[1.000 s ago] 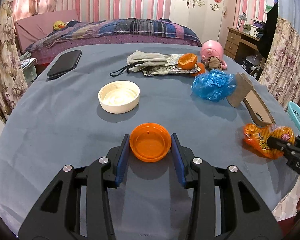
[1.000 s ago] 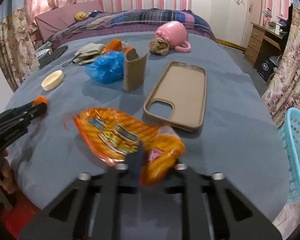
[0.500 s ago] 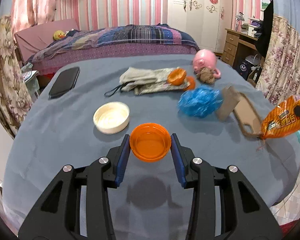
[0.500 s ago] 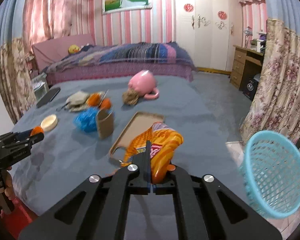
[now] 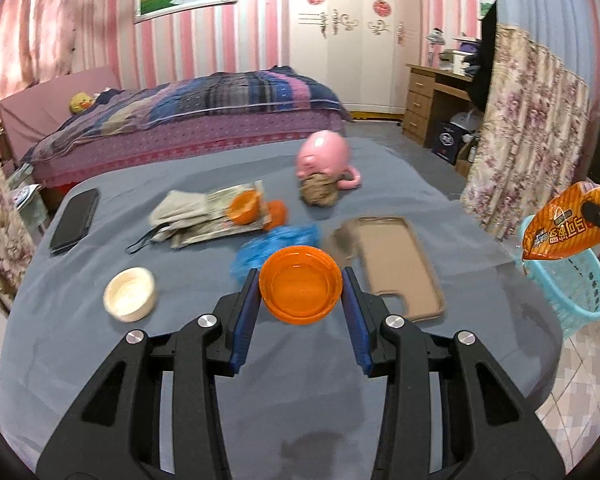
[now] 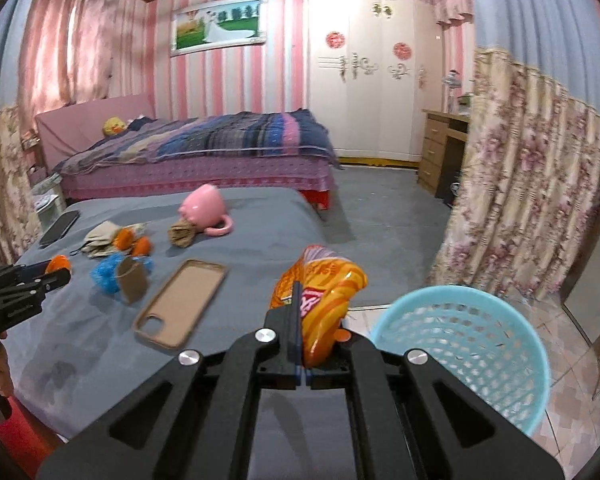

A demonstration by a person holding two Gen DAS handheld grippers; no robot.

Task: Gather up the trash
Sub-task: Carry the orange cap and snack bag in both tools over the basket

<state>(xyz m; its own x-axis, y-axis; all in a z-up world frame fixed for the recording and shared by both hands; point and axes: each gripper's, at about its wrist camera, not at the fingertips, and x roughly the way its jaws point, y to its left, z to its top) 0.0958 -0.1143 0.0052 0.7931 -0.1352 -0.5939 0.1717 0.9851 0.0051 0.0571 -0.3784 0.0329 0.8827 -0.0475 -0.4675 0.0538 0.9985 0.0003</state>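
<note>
My left gripper (image 5: 300, 292) is shut on an orange plastic lid (image 5: 300, 289) and holds it in the air above the grey table (image 5: 100, 344). My right gripper (image 6: 300, 320) is shut on an orange snack wrapper (image 6: 324, 300), held at the table's right edge beside the light blue mesh basket (image 6: 468, 352) on the floor. The wrapper (image 5: 564, 228) and basket (image 5: 572, 288) also show at the right in the left wrist view. The left gripper with the lid (image 6: 58, 264) shows at the far left in the right wrist view.
On the table lie a tan phone case (image 5: 396, 264), a blue crumpled bag (image 5: 276, 240), a white lid (image 5: 130, 294), orange peel (image 5: 244, 208) on paper, a grey cloth (image 5: 180, 208), a pink mug (image 5: 324, 156), a brown wad (image 5: 320, 192), a cardboard tube (image 6: 132, 280), a black phone (image 5: 74, 220).
Both grippers rose from the table with their loads. The right gripper carried the wrapper rightward to beside the basket. The left gripper moved right with the lid.
</note>
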